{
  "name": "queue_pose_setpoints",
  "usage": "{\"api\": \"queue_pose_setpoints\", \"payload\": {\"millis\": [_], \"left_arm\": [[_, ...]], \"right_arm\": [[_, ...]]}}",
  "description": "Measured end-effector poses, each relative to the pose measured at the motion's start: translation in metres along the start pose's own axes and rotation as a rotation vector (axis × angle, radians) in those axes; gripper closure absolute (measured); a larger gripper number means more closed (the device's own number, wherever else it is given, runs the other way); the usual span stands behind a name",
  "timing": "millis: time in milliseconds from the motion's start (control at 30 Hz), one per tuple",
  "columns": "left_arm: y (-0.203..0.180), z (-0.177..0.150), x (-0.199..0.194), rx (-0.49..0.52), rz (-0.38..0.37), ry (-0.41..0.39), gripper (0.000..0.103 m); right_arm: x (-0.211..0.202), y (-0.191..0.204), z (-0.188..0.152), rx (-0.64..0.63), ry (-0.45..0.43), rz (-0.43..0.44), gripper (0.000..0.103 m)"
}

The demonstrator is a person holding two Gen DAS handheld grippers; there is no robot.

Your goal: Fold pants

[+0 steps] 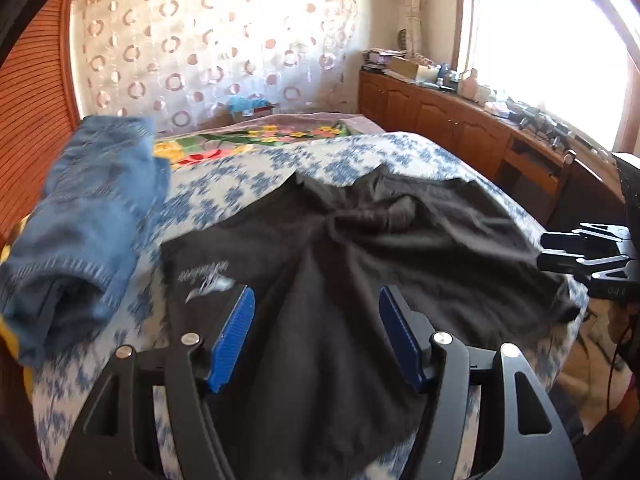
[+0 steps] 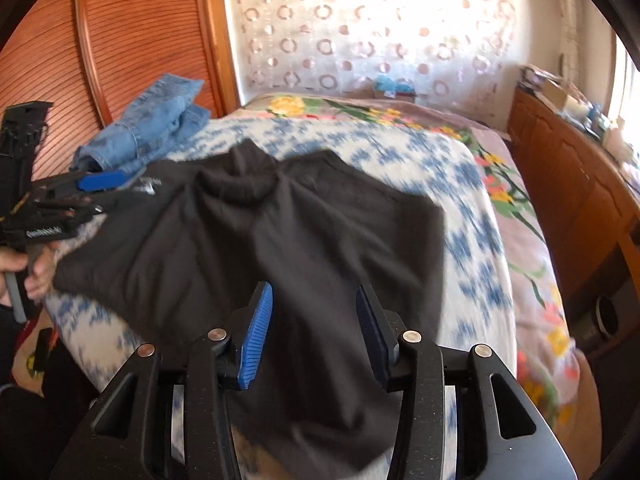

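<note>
On bed (image 1: pixel 360 152), black pants (image 1: pixel 340 240) blurred; left claw (image 1: pixel 316 320), right claw (image 2: pixel 314 320) released, empty

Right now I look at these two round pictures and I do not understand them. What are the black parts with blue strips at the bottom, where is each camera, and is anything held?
No robot is here. A person holds a hand tool with two fingers in each hand, and a wide-angle camera on each tool looks along its fingers. One picture comes from the left gripper, the other from the right gripper. The blue strips are the finger pads. On the bed, over a blue-and-white blanket, lie black pants, spread out and wrinkled. Blue jeans lie folded at the left. Both grippers are open above the black cloth and hold nothing.
</note>
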State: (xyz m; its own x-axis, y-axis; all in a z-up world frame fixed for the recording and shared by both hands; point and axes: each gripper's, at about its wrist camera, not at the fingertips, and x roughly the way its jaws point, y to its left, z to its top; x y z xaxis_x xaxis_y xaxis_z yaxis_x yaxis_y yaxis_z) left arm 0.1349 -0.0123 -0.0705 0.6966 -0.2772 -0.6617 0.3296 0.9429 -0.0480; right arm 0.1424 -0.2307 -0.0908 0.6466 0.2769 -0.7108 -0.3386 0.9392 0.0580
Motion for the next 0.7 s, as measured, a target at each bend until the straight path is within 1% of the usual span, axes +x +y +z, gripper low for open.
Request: {"api": "queue_pose_setpoints", "payload": {"millis": [67,133,200,300,367,433,500,567,633,700], "left_arm": [[0.004,-0.014,-0.007,-0.013,-0.002,0.012,0.038],[0.010,-0.031,-0.013,-0.034,0.020,0.031,0.038],[0.014,-0.041,-0.017,-0.047,0.031,0.041,0.038],[0.022,-0.059,-0.023,-0.074,0.060,0.060,0.038],[0.029,-0.072,-0.026,-0.099,0.067,0.074,0.038],[0.034,-0.081,-0.027,-0.117,0.068,0.086,0.038],[0.038,-0.088,-0.030,-0.132,0.072,0.090,0.038],[0.041,-0.092,-0.032,-0.146,0.069,0.083,0.038],[0.042,-0.095,-0.035,-0.158,0.057,0.079,0.038],[0.042,-0.096,-0.037,-0.164,0.045,0.074,0.045]], "right_arm": [[-0.006,-0.003,-0.016,0.018,0.011,-0.010,0.059],[-0.010,-0.005,-0.027,0.024,0.014,-0.027,0.059],[-0.015,-0.006,-0.039,0.045,0.019,-0.029,0.059],[-0.023,-0.011,-0.053,0.084,0.020,-0.055,0.058],[-0.031,-0.012,-0.061,0.094,0.017,-0.068,0.057],[-0.038,-0.012,-0.066,0.109,0.013,-0.073,0.055],[-0.043,-0.011,-0.075,0.123,0.019,-0.061,0.055],[-0.044,-0.011,-0.080,0.133,0.028,-0.076,0.055],[-0.043,-0.015,-0.082,0.160,0.032,-0.062,0.054],[-0.040,-0.016,-0.083,0.179,0.034,-0.045,0.055]]}}
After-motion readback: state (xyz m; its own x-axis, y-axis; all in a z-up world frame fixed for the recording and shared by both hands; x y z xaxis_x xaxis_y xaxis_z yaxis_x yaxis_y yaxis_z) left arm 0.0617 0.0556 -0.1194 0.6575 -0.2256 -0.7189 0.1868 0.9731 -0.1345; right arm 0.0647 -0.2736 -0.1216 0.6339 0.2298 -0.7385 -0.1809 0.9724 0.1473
